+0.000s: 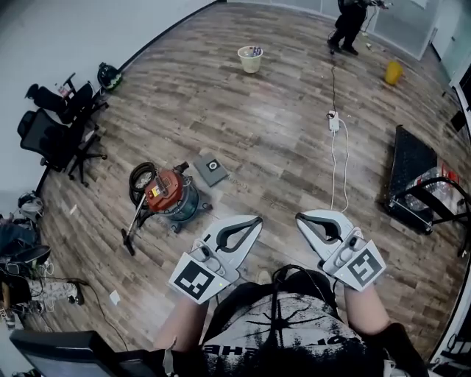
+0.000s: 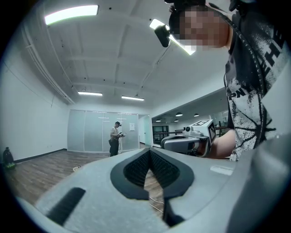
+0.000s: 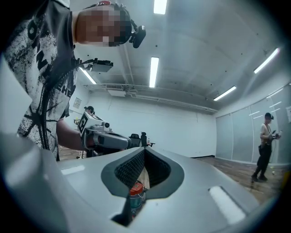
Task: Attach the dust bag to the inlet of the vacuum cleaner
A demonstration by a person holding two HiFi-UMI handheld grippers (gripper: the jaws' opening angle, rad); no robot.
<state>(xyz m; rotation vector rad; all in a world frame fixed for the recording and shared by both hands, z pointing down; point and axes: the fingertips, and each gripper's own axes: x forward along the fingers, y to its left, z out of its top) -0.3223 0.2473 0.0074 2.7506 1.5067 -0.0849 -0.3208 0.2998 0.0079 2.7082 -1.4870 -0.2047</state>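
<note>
Left gripper (image 1: 257,219) and right gripper (image 1: 299,217) were both fully closed, holding nothing. The vacuum (image 1: 171,196) stood on the floor (image 1: 280,132) beyond the left gripper, well apart from both.

Wood floor (image 1: 221,110) in front of me. Waste bin (image 1: 250,59) far out, yellow container (image 1: 394,71) well off to its right. Power strip (image 1: 333,121) with a white cable (image 1: 344,166) running my way. Black office chairs (image 1: 59,125) by the left wall. Another person (image 1: 348,22) stands at the far end.
</note>
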